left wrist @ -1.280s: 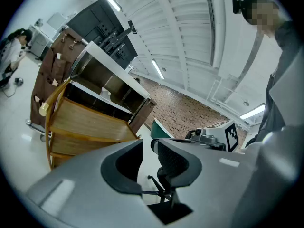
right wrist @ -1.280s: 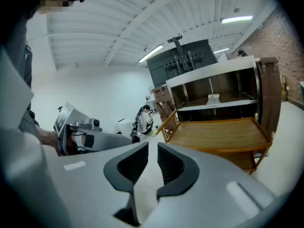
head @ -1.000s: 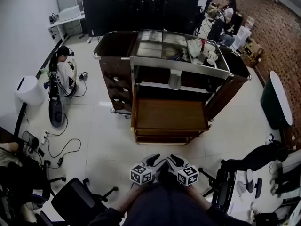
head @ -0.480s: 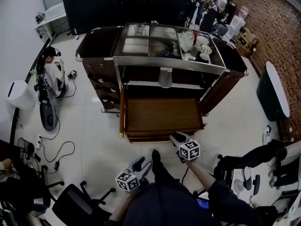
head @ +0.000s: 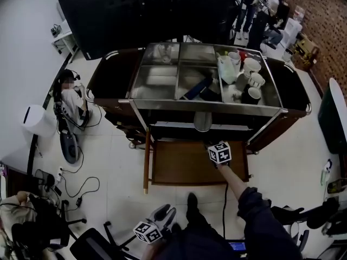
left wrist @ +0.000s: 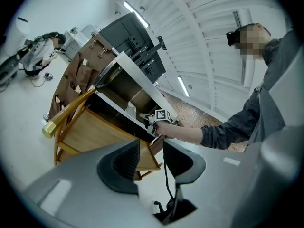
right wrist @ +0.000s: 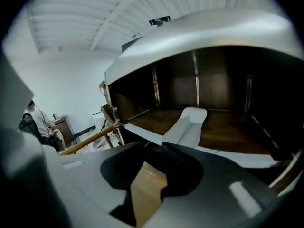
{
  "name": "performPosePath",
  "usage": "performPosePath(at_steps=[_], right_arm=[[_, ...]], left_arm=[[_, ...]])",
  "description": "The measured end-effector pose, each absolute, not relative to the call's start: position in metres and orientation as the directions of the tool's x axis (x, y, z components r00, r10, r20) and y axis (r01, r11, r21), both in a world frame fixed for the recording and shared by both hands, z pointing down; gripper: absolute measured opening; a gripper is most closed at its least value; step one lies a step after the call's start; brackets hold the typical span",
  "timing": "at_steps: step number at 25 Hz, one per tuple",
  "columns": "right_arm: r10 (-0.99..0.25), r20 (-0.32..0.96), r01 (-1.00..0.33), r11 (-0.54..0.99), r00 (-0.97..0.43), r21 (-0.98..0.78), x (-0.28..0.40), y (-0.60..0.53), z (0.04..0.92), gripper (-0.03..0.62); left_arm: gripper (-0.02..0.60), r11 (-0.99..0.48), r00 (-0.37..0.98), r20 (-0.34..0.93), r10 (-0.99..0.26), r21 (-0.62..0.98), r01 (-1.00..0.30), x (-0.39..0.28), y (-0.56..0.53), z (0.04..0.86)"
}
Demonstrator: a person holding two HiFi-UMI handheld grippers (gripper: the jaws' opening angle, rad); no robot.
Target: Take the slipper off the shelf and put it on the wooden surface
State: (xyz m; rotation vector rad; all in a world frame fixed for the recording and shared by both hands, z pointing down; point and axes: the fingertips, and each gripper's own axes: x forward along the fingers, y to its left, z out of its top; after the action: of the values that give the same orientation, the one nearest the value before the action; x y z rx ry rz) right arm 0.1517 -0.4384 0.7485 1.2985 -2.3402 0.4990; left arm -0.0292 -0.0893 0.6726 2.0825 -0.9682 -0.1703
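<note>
A white slipper (head: 202,121) stands on the dark shelf (head: 238,128) under the cart's top tray. In the right gripper view the slipper (right wrist: 187,125) is just beyond my jaws. Below the shelf juts the wooden surface (head: 181,164). My right gripper (head: 211,144) reaches over the wood, a little short of the slipper; its jaws are opening with nothing between them (right wrist: 153,159). My left gripper (head: 167,215) hangs low by my body, away from the cart. Its jaws (left wrist: 151,156) are closing on nothing. The left gripper view also shows the wooden surface (left wrist: 95,132) and the right gripper (left wrist: 153,123).
The cart's top tray (head: 162,75) holds cups and bottles (head: 244,72) at its right end. Dark bags (head: 111,77) hang on both cart ends. A person (head: 69,99) sits on the floor at left among cables. An office chair (head: 89,245) stands at lower left.
The right gripper has moved forward from the front edge of the wooden surface to over it, near the shelf. The left gripper stayed low by my body. The view has closed in on the cart.
</note>
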Motion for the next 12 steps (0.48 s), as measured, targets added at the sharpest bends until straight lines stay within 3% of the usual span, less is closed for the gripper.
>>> performPosePath(at_steps=[9, 10, 12], right_arm=[[-0.72, 0.582, -0.899, 0.435, -0.377, -0.045, 0.172, -0.594, 0.78, 0.135], [-0.706, 0.608, -0.903, 0.429, -0.363, -0.042, 0.174, -0.599, 0.789, 0.127], [-0.699, 0.626, -0.909, 0.414, -0.345, -0.039, 0.178, -0.609, 0.798, 0.039]], left_arm=[[0.164, -0.243, 0.563, 0.281, -0.777, 0.691, -0.68, -0.043, -0.134, 0.665], [0.164, -0.231, 0.55, 0.286, -0.785, 0.689, -0.687, -0.044, -0.137, 0.665], [0.158, -0.22, 0.536, 0.284, -0.795, 0.689, -0.691, -0.044, -0.142, 0.67]])
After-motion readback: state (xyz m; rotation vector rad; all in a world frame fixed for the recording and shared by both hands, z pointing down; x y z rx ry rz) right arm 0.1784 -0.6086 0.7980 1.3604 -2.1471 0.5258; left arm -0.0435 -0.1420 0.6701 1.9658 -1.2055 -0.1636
